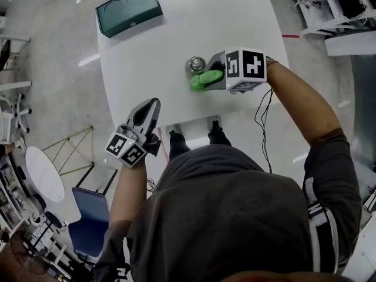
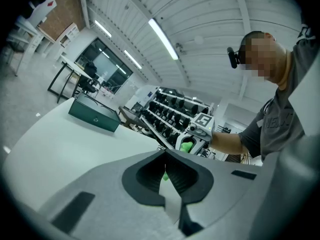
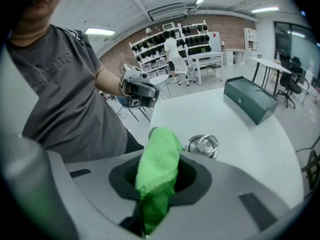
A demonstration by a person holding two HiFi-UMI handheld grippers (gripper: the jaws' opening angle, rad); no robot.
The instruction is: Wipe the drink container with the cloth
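Your right gripper point(image 1: 218, 76), at the centre of the white table point(image 1: 176, 34), clamps the green cloth point(image 1: 202, 81). A dark green box point(image 1: 129, 9) sits upper left. The cloth lies just beside the metal drink container point(image 1: 195, 64) (contact unclear). Your left gripper point(image 1: 154, 104), lower left at the table edge, is closed on nothing. You look poised to start wiping. Next, press the cloth against the container and rub.

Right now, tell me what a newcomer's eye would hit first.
The bright green cloth, clamped in the right gripper, beside the shiny metal drink container on the white table. Then the dark green box at the table's far left corner, and the left gripper, shut and empty, near the front edge.
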